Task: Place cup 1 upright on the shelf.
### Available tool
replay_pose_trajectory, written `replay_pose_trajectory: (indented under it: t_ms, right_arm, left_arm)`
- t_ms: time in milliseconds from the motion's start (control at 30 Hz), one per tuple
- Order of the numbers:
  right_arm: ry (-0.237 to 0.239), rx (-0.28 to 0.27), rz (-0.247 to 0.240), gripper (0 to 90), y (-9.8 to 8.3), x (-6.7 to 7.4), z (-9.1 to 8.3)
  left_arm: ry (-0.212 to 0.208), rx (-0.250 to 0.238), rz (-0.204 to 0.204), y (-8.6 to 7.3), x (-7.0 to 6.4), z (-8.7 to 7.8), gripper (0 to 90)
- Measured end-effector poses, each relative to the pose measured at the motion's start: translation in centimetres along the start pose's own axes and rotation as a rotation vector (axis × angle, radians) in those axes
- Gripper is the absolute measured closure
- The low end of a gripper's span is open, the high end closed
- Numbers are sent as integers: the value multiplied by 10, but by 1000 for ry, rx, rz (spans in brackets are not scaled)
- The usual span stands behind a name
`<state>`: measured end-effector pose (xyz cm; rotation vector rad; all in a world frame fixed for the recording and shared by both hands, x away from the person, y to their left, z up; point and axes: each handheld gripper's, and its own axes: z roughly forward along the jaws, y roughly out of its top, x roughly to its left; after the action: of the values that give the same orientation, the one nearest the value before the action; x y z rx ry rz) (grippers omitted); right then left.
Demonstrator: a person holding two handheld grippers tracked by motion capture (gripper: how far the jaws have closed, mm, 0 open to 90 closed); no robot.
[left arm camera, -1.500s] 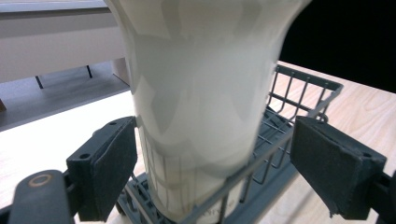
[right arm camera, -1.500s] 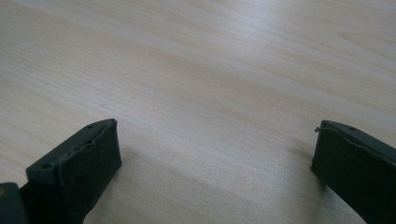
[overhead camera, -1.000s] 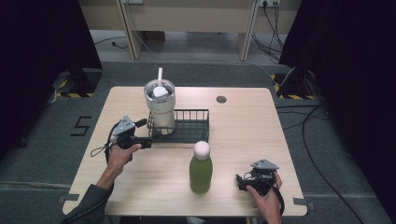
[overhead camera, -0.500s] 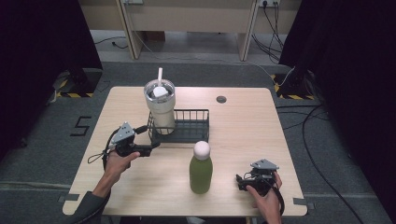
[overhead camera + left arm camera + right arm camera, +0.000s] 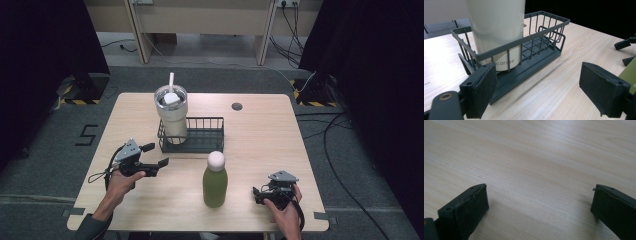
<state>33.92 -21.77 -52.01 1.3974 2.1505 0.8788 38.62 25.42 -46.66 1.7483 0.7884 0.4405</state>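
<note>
The wooden table (image 5: 260, 135) carries everything here, pale and grained, with a small dark round disc (image 5: 237, 106) set into it near the far edge. Toward the far left of its middle sits a dark wire basket (image 5: 202, 134), long and low, with a solid tray base. Inside the basket's left end stands a tall cream tumbler (image 5: 171, 116), upright, with a white straw rising from its lid; in the left gripper view its wall fills the space behind the basket bars and bears small grey lettering low down. Nearer the person, just in front of the basket's right end and apart from it, stands a green bottle (image 5: 215, 181) with a rounded pale cap, upright on the bare wood.

The left gripper (image 5: 155, 155) is held just off the basket's left front corner, jaws spread wide with nothing between them, pointing toward the basket and tumbler without touching either. The right gripper (image 5: 258, 194) rests low at the near right of the table, well to the right of the bottle; its jaws also stand wide apart over bare wood, gripping nothing
</note>
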Motion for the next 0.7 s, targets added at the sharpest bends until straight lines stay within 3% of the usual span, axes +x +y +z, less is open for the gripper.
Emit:
replay_pose_trajectory:
  t_ms: [700]
  right_arm:
    - [4,2,-1,12,0,1,0]
  left_arm:
    - [7,69,-7,-25,-5,-11,146]
